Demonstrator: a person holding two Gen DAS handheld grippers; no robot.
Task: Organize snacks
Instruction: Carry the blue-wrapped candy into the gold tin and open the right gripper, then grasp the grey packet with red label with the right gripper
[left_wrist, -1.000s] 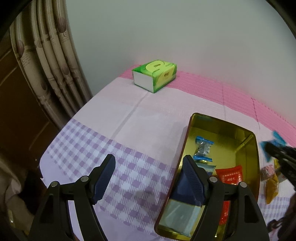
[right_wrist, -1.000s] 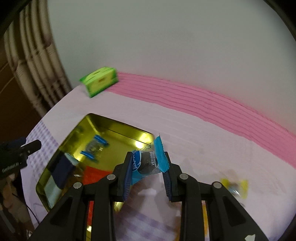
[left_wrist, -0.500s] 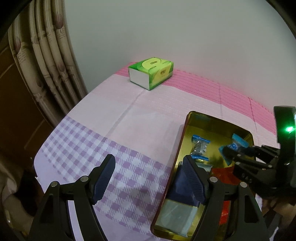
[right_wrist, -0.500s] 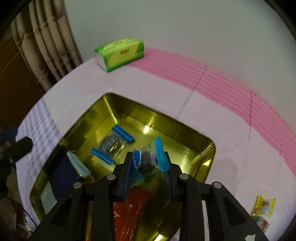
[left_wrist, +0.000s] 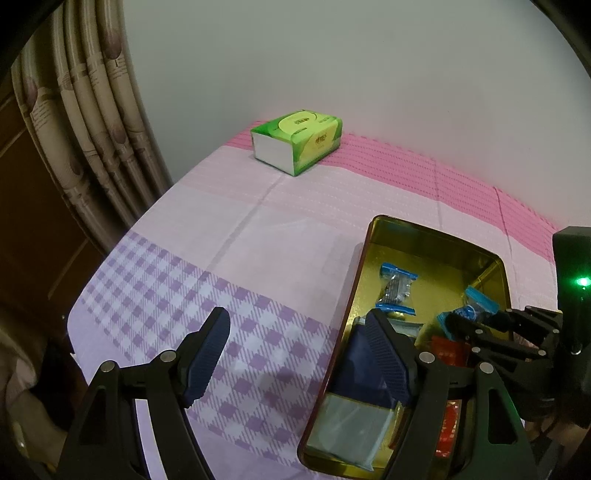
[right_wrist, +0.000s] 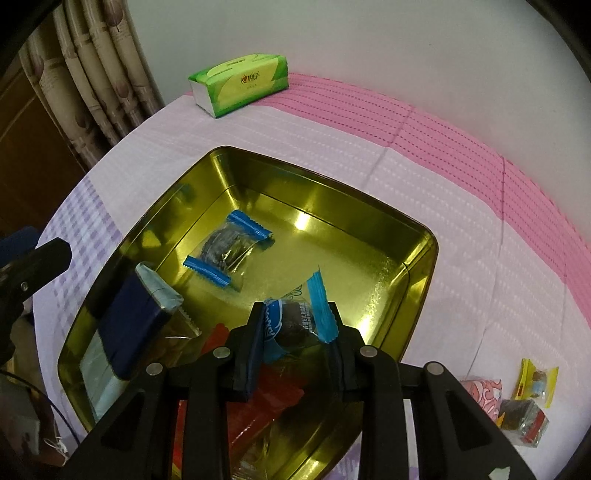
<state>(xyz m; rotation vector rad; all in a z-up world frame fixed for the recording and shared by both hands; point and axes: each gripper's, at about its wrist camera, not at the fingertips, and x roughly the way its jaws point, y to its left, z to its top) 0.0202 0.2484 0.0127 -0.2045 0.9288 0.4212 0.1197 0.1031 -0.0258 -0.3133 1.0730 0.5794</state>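
A gold tin tray (right_wrist: 417, 273) (left_wrist: 364, 280) lies on the cloth-covered table. In it are a blue-ended candy (right_wrist: 225, 254) (left_wrist: 397, 288), a dark blue packet (right_wrist: 129, 325) (left_wrist: 360, 373) and a red packet (right_wrist: 269, 395) (left_wrist: 448, 349). My right gripper (right_wrist: 295, 328) is shut on a blue-wrapped snack (right_wrist: 295, 321) and holds it over the tray's near right part; it also shows in the left wrist view (left_wrist: 467, 317). My left gripper (left_wrist: 295, 354) is open and empty, straddling the tray's left rim.
A green tissue box (left_wrist: 295, 140) (right_wrist: 240, 83) stands at the table's back edge by the wall. Curtains (left_wrist: 92, 110) hang at the left. Several loose wrapped snacks (right_wrist: 524, 406) lie on the cloth right of the tray.
My right gripper carried the blue-wrapped snack leftward from the open cloth to over the tray and lowered it. My left gripper stayed nearly still.
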